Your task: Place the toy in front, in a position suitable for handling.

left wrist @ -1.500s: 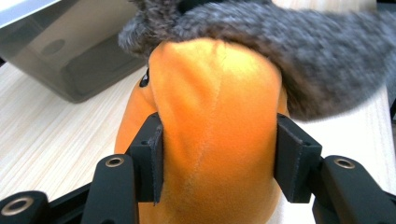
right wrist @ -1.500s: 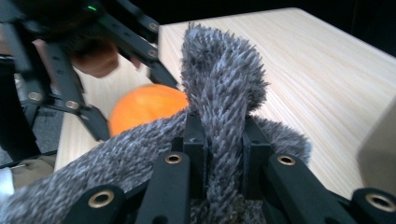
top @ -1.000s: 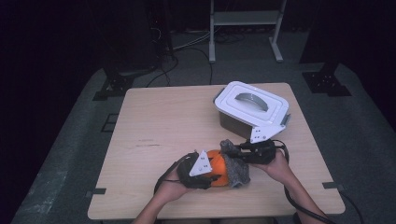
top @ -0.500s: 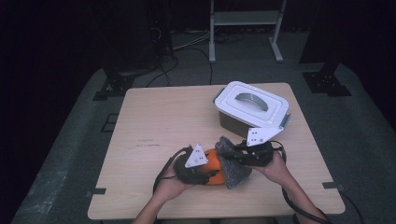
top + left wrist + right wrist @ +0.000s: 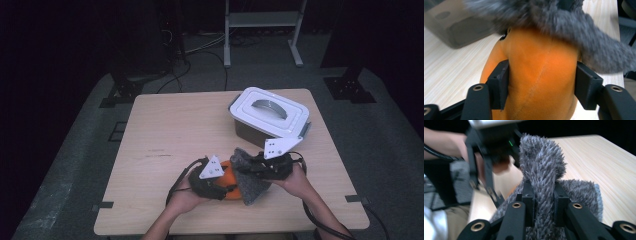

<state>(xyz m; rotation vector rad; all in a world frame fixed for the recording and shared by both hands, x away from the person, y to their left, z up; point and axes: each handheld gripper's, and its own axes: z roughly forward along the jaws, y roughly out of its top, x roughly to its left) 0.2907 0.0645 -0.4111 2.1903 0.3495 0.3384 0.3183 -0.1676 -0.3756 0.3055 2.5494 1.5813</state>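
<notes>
High view: the orange plush [image 5: 229, 181] lies near the lidded box [image 5: 268, 116], largely hidden under the grey furry cloth [image 5: 250, 176].

Left gripper view: the left gripper [image 5: 541, 83] clamps the plush; blurred cloth covers its top.

Right gripper view: the right gripper [image 5: 543, 195] pinches a cloth fold.

Orange plush toy [image 5: 541, 75] soft, velvety; grey cloth [image 5: 544, 170] shaggy; table [image 5: 175, 130] matt pale wood.
</notes>
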